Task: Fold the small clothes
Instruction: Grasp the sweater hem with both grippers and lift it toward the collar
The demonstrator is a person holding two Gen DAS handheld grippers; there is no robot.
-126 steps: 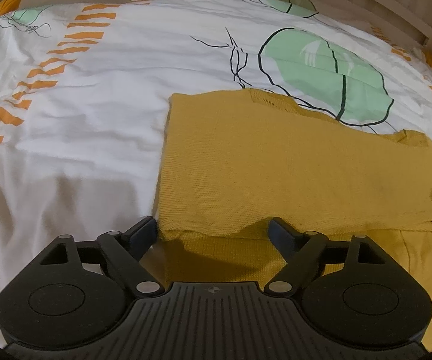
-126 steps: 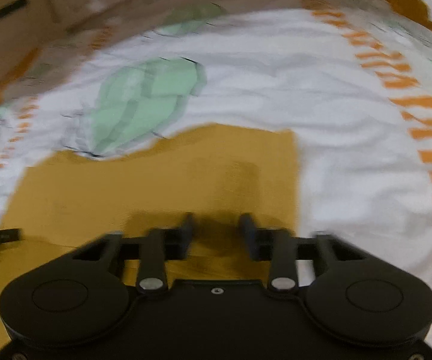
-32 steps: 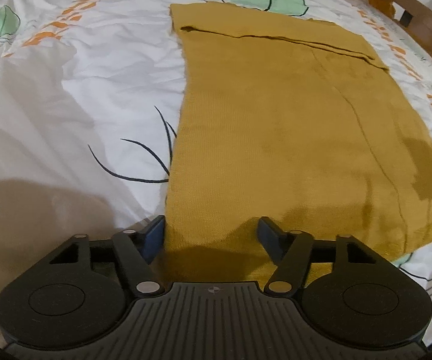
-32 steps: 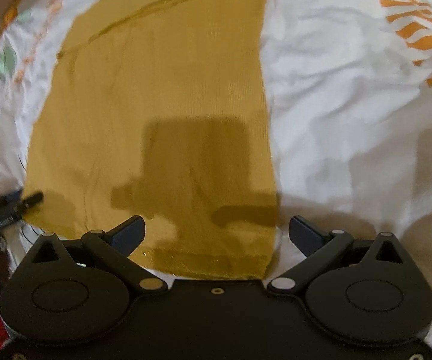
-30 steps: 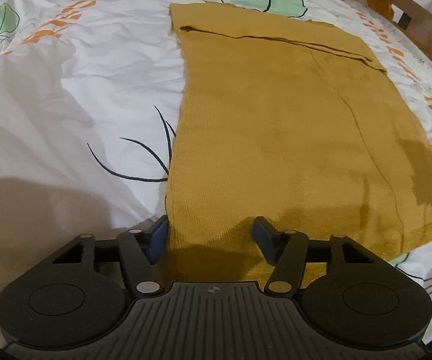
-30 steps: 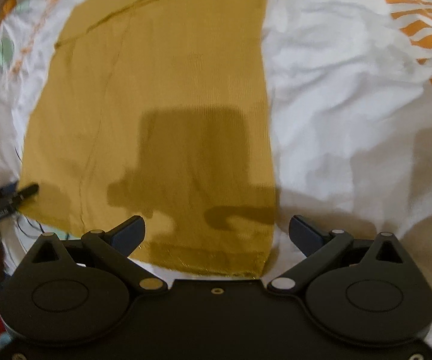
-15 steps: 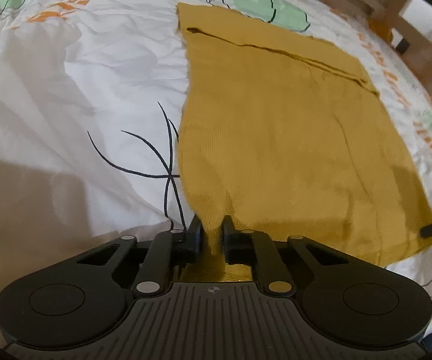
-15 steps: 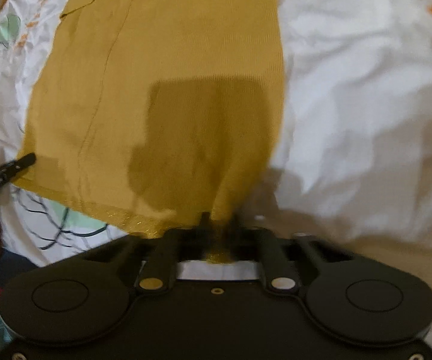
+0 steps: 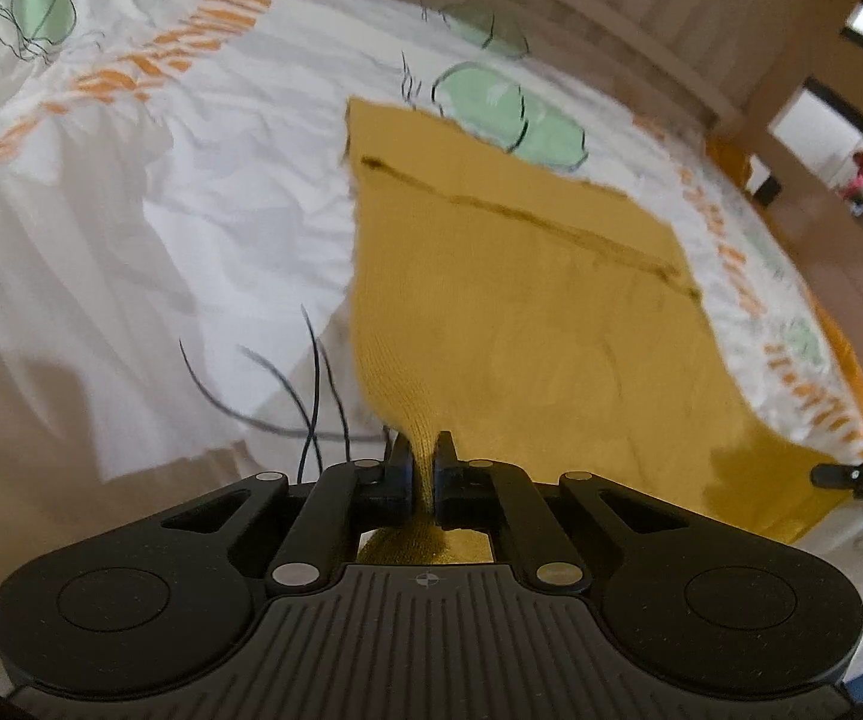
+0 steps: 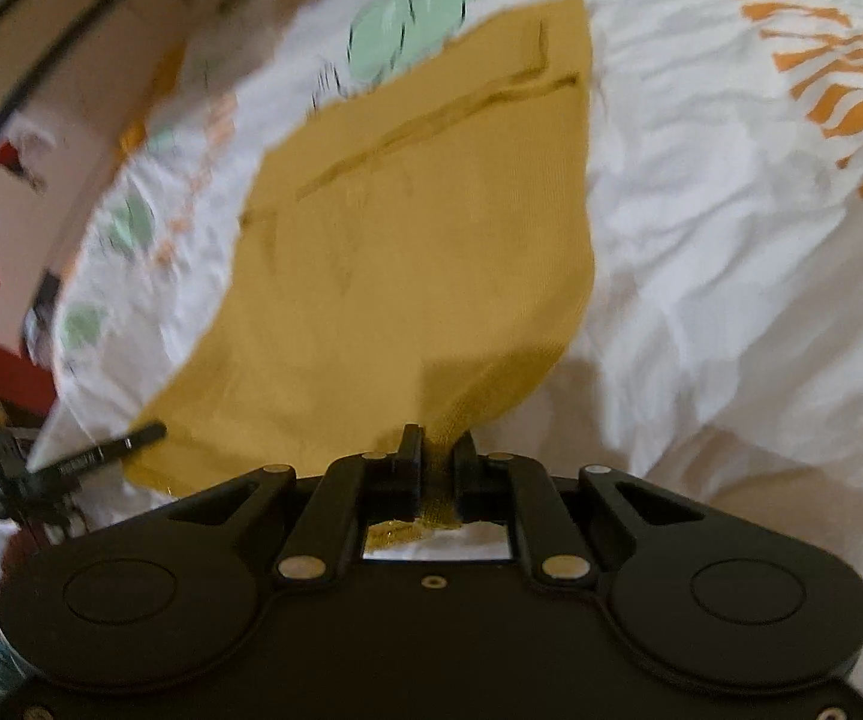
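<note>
A mustard yellow knit garment lies spread on the bed, with a folded band across its far end. My left gripper is shut on the garment's near left corner and lifts it off the sheet. My right gripper is shut on the near right corner of the same garment, also raised. The other gripper's tip shows at the right edge of the left wrist view and at the left of the right wrist view.
The bedsheet is white with green leaf prints and orange stripes, and wrinkled. A wooden bed frame runs along the far side. A wooden cabinet and clutter stand beyond the bed edge at the left of the right wrist view.
Both grippers closed on the garment's near corners and have since lifted them up off the bed; the near edge now rises and the views tilt upward.
</note>
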